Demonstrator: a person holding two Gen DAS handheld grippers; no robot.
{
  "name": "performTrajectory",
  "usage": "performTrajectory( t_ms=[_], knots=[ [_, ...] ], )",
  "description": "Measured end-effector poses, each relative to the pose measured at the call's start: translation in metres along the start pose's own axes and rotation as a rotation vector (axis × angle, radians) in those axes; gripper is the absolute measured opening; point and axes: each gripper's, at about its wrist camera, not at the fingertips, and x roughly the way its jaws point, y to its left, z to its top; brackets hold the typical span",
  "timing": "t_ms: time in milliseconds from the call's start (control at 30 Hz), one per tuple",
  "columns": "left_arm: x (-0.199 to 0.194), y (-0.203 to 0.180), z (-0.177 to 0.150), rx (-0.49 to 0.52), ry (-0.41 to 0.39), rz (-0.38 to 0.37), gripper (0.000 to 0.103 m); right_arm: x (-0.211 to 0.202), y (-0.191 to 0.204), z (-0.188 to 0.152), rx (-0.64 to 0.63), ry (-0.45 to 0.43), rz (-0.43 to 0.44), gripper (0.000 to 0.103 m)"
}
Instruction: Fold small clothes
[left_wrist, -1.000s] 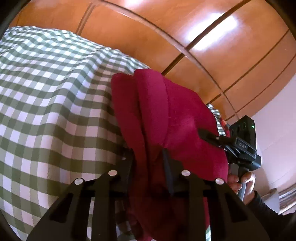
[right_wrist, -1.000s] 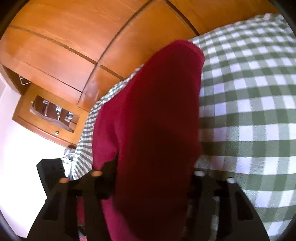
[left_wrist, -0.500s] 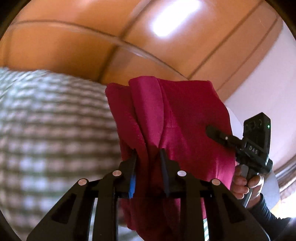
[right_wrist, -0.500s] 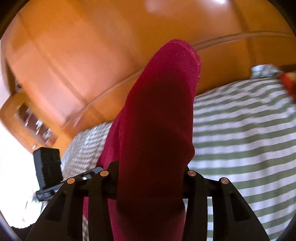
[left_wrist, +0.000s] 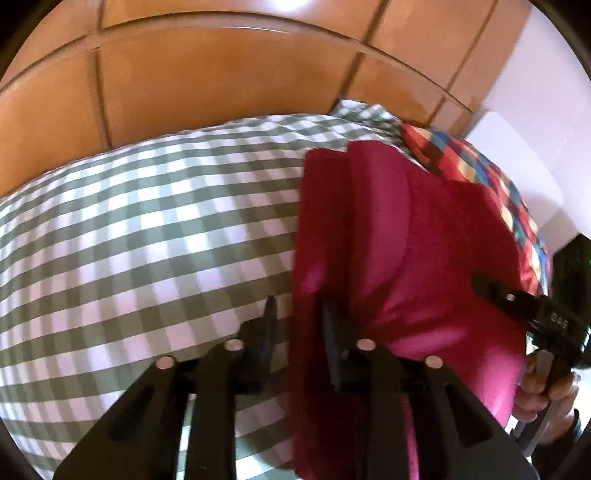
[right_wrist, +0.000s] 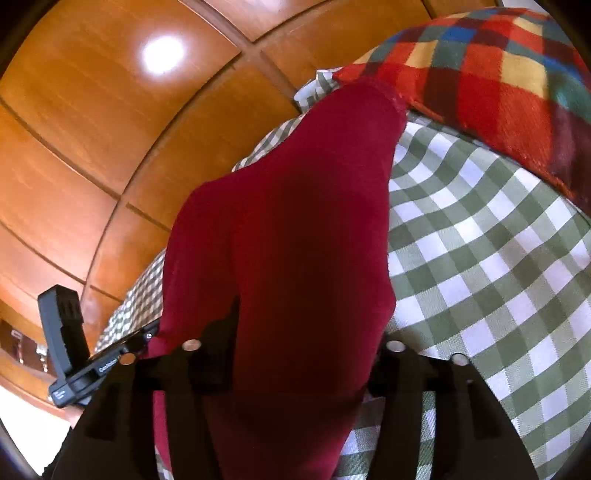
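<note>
The green-checked bedspread (left_wrist: 147, 229) has plenty of bare room, so I'd lower the red garment (left_wrist: 388, 229) flat there; it hangs between both tools; left gripper (left_wrist: 295, 321) pinches its edge; right gripper (right_wrist: 306, 332) has just been opening, cloth between its jaws; can't tell if they grip.

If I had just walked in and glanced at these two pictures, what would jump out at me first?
A deep red garment fills the middle of both views, draped between the fingers of the left gripper and the right gripper. It lies over a green-and-white checked cover. A bright multicoloured plaid cloth sits at the far right edge, with glossy wooden panels behind it all.
</note>
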Motion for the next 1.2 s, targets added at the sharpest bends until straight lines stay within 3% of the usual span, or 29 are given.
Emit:
performTrajectory(
  t_ms=[100, 267, 367, 433, 500, 600, 667, 1133, 1200],
  knots=[
    [-0.024, 0.000, -0.005, -0.018, -0.046, 0.022, 0.027, -0.008, 0.007, 0.005, -0.034, -0.005, -0.041, 0.076],
    [-0.083, 0.002, -0.021, -0.066, -0.210, -0.041, 0.027, -0.041, 0.020, -0.003, -0.103, -0.101, -0.120, 0.077],
    [-0.104, -0.012, -0.033, -0.042, -0.258, -0.102, 0.029, -0.060, 0.038, -0.016, -0.168, -0.159, -0.129, 0.077],
    [-0.102, -0.025, -0.041, -0.004, -0.245, -0.110, 0.030, -0.062, 0.053, -0.029, -0.218, -0.166, -0.139, 0.077],
    [-0.087, -0.038, -0.048, 0.047, -0.199, -0.073, 0.030, -0.051, 0.064, -0.043, -0.276, -0.155, -0.169, 0.065],
    [-0.049, -0.042, -0.058, 0.067, -0.083, 0.014, 0.031, -0.036, 0.069, -0.063, -0.325, -0.162, -0.214, 0.064],
    [-0.036, -0.037, -0.064, 0.061, -0.052, 0.042, 0.031, -0.025, 0.061, -0.068, -0.321, -0.151, -0.220, 0.064],
    [-0.037, -0.037, -0.066, 0.010, -0.052, 0.077, 0.031, -0.013, 0.060, -0.072, -0.396, -0.148, -0.259, 0.066],
    [-0.043, -0.039, -0.067, 0.013, -0.067, 0.086, 0.039, -0.012, 0.062, -0.072, -0.410, -0.144, -0.275, 0.069]
  ],
)
